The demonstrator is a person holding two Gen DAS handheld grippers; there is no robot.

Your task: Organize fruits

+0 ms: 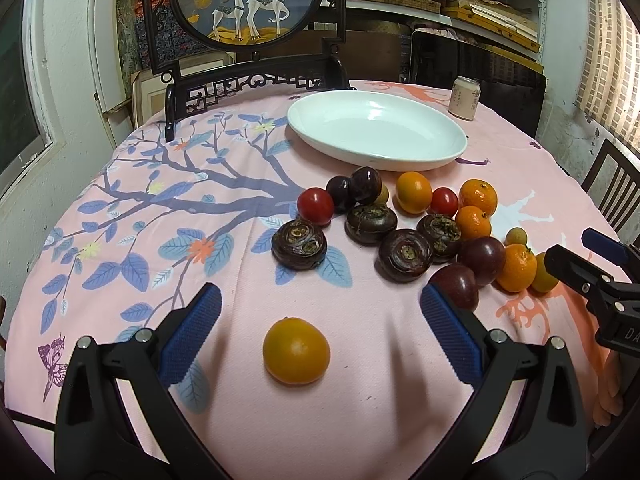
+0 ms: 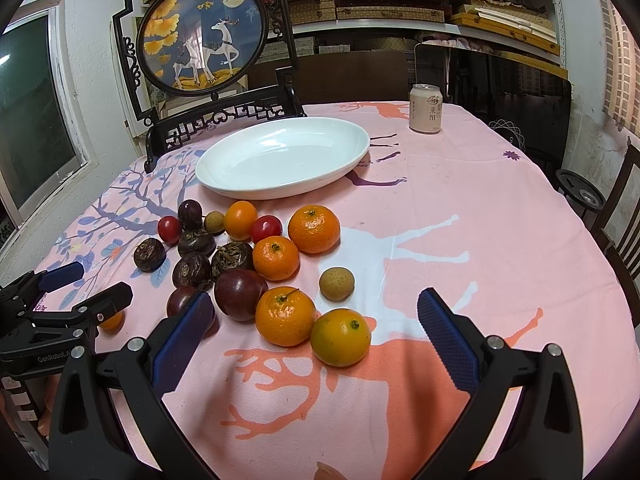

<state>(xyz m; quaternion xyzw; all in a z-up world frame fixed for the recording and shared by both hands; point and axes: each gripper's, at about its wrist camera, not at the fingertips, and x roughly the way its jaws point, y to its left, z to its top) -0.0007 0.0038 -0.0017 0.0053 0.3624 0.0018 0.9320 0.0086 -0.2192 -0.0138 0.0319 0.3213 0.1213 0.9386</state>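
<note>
A white oval plate [image 1: 400, 160] [image 2: 224, 184] stands empty at the far side of the table. Before it lies a cluster of fruit: mandarins [image 2: 314, 229], red cherry tomatoes [image 1: 315, 206], dark water chestnuts [image 1: 299, 244] and dark purple plums [image 2: 240, 294]. A lone yellow-orange fruit [image 1: 296, 351] lies between the open jaws of my left gripper [image 1: 320, 336]. My right gripper [image 2: 312, 334] is open, with a mandarin [image 2: 285, 316] and a yellow-green citrus [image 2: 341, 337] between its jaws, touching neither. Each gripper shows in the other's view: the right gripper [image 1: 592, 260] and the left gripper [image 2: 68, 288].
A pink floral tablecloth [image 1: 200, 220] covers the table. A drink can [image 2: 426, 109] stands at the far right. A framed round deer screen [image 2: 200, 36] stands behind the plate. A small brown longan [image 2: 337, 283] lies apart from the cluster. Chairs stand at the right edge.
</note>
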